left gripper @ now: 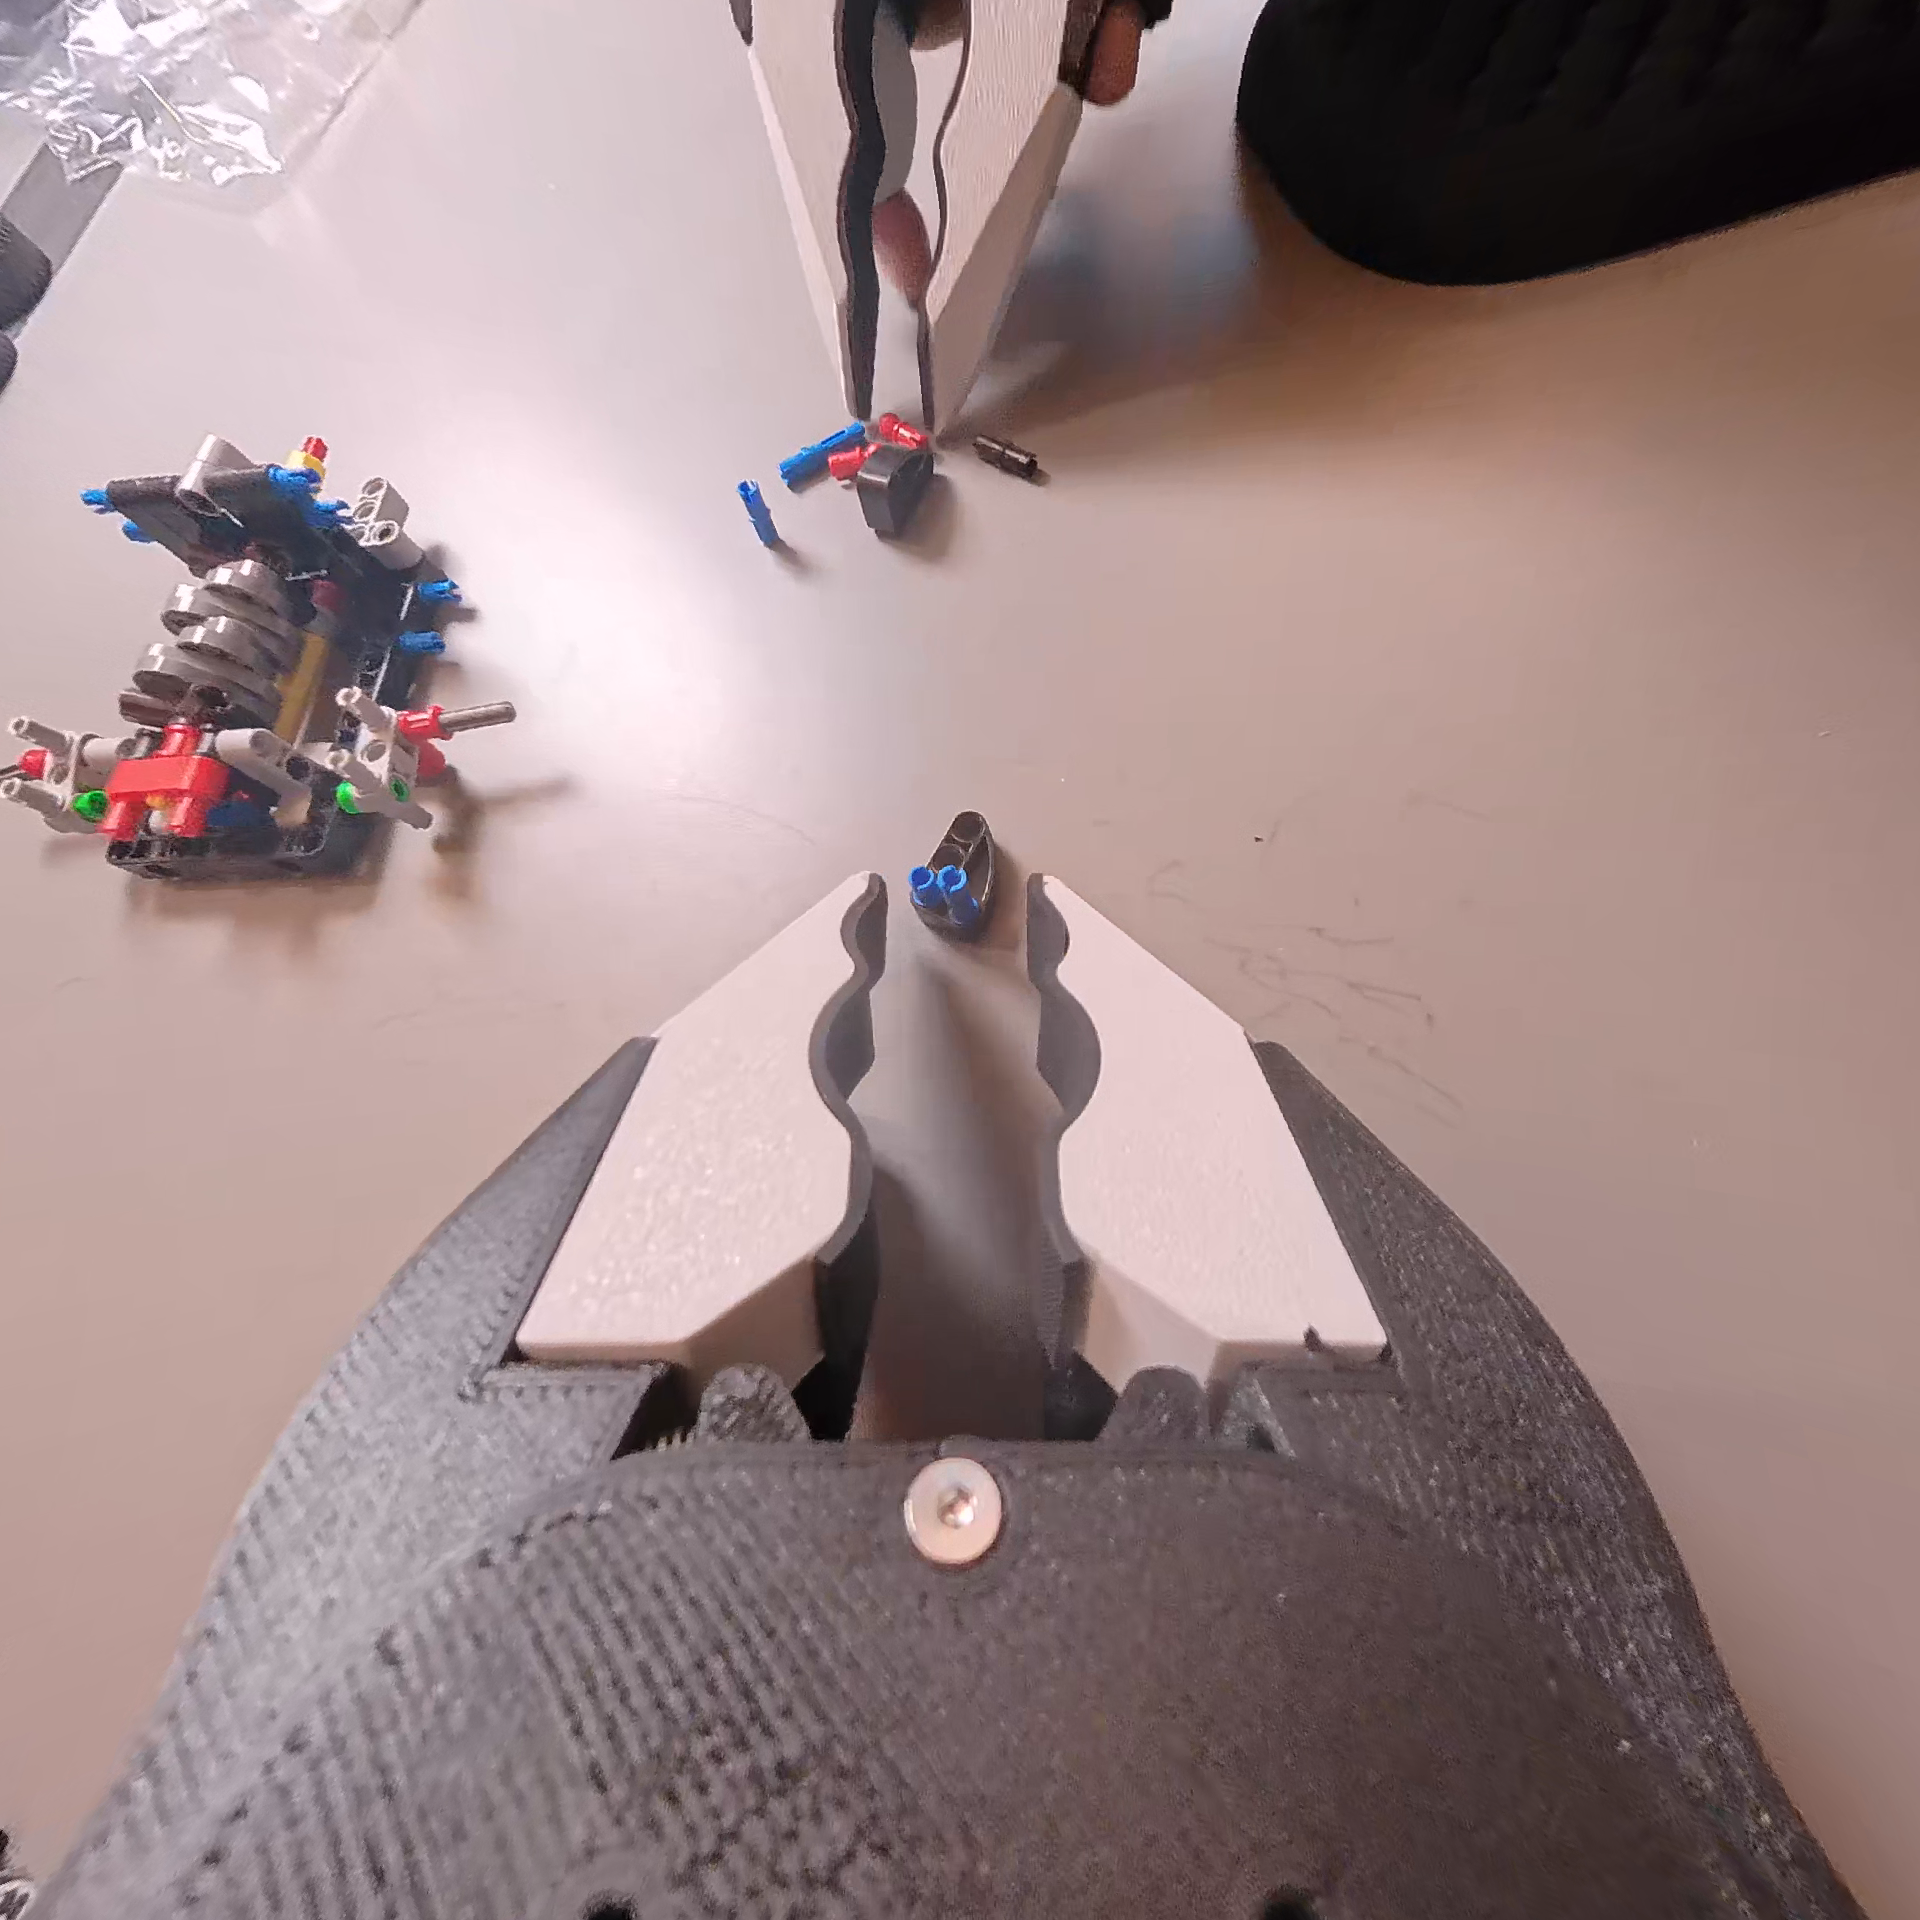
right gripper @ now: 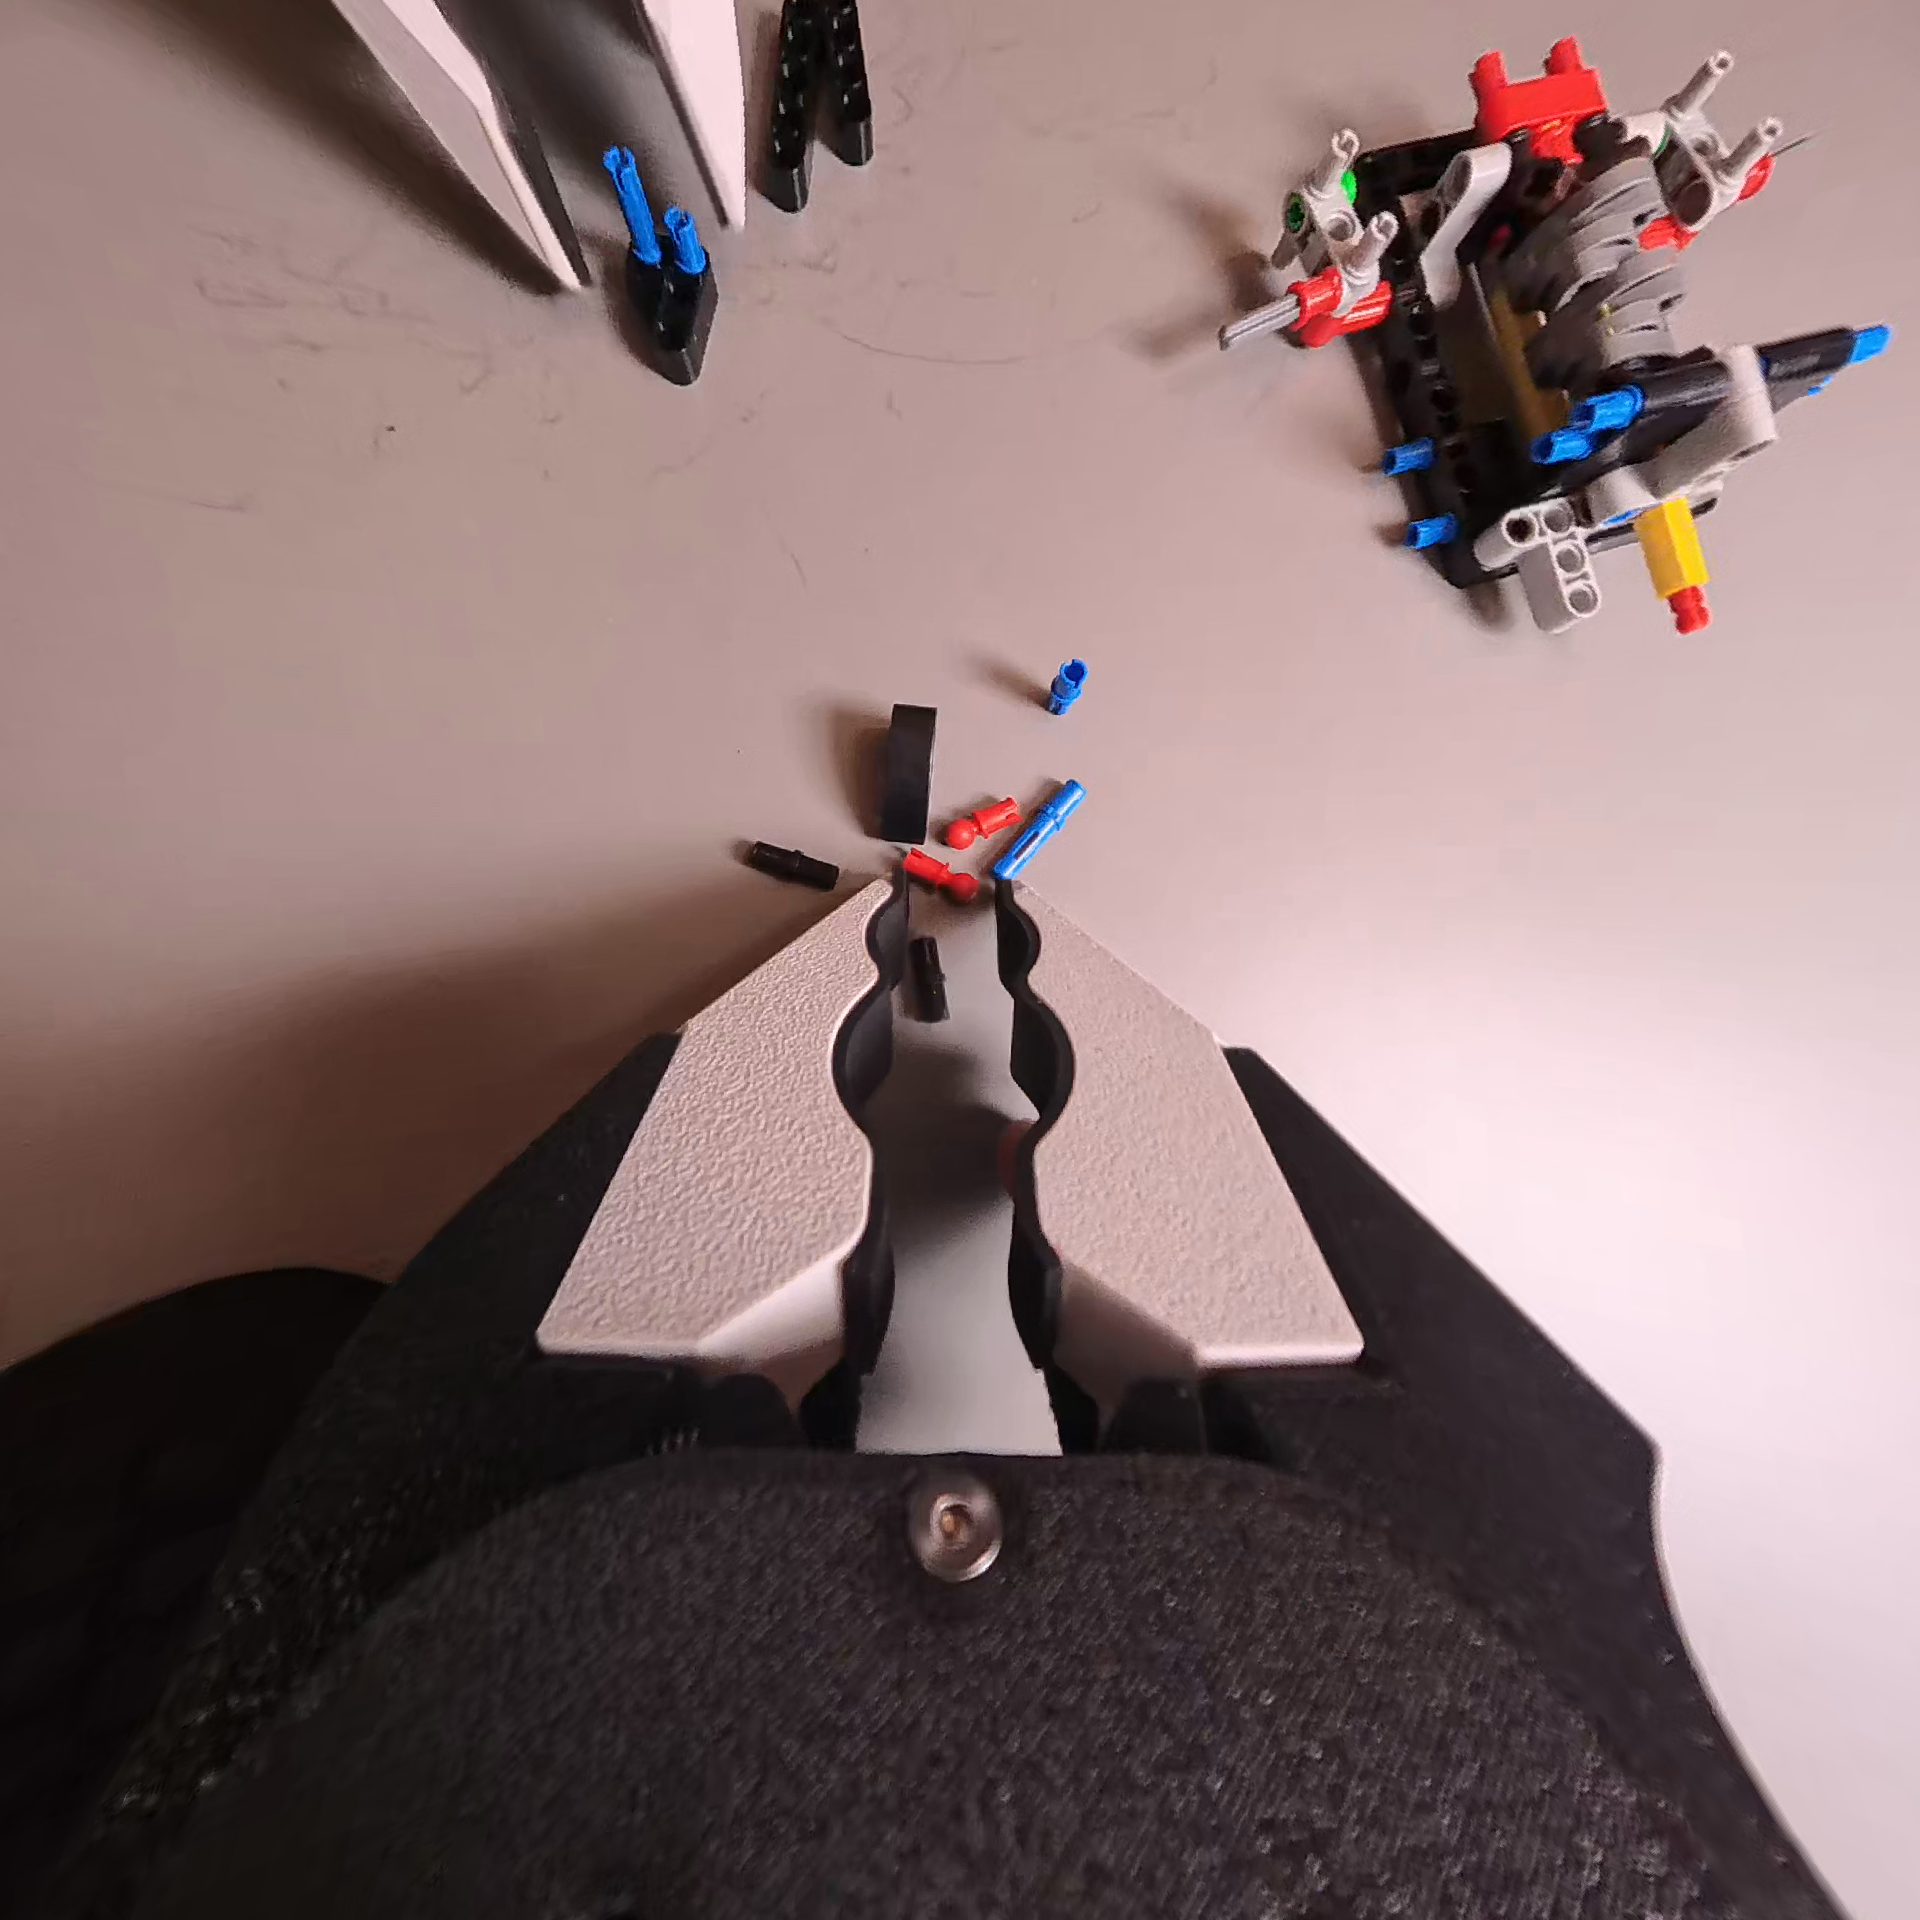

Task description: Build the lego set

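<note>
1. Left wrist view: the left gripper, jaws apart, frames a small black piece with two blue pins on the table. The half-built model sits at left. At top centre, the right gripper touches down among loose pins.

2. Right wrist view: the right gripper, jaws apart and gripping nothing, has a black pin lying between its fingers. Red pins and a blue pin lie just ahead; the model is upper right.

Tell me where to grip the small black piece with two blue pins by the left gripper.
Grip the black piece across its flat side faces, coming from above with the left gripper. The blue pins stand up from it, so close below them, probably on the body.
</note>
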